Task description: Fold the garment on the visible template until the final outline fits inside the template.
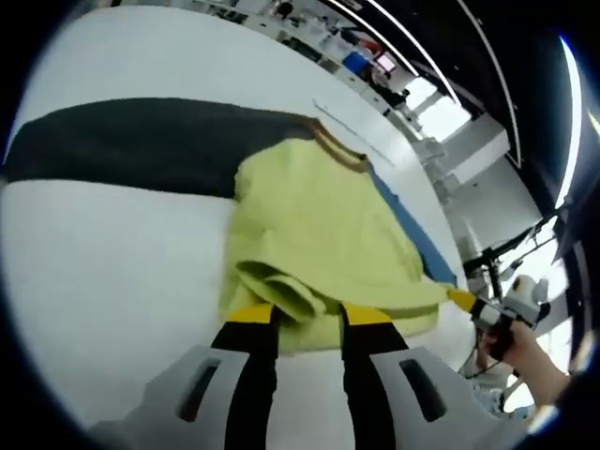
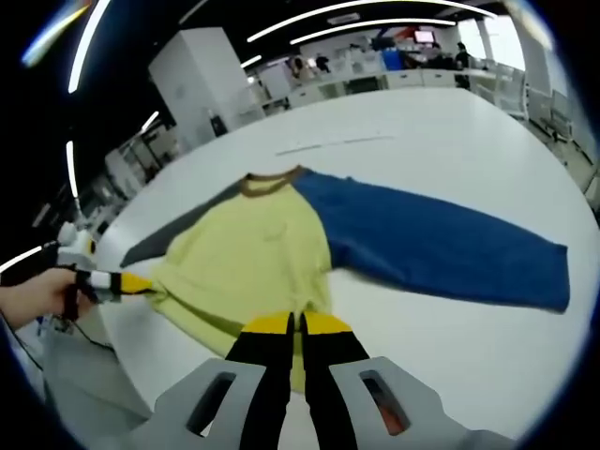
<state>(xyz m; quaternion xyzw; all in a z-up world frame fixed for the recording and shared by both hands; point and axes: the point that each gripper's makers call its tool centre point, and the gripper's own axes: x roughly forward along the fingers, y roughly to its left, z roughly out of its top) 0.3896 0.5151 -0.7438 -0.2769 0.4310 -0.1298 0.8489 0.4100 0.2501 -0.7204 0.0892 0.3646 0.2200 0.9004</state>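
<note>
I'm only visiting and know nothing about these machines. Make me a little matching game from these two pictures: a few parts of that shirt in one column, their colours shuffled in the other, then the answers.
Column one:
1. body of the shirt
2. sleeve spread out alone on the white table
3. other sleeve
4. collar

Column two:
A. brown
B. dark grey
C. pale yellow
D. blue

Pairs: 1-C, 2-D, 3-B, 4-A.

Both the left gripper and the right gripper are at the yellow hem.
</note>
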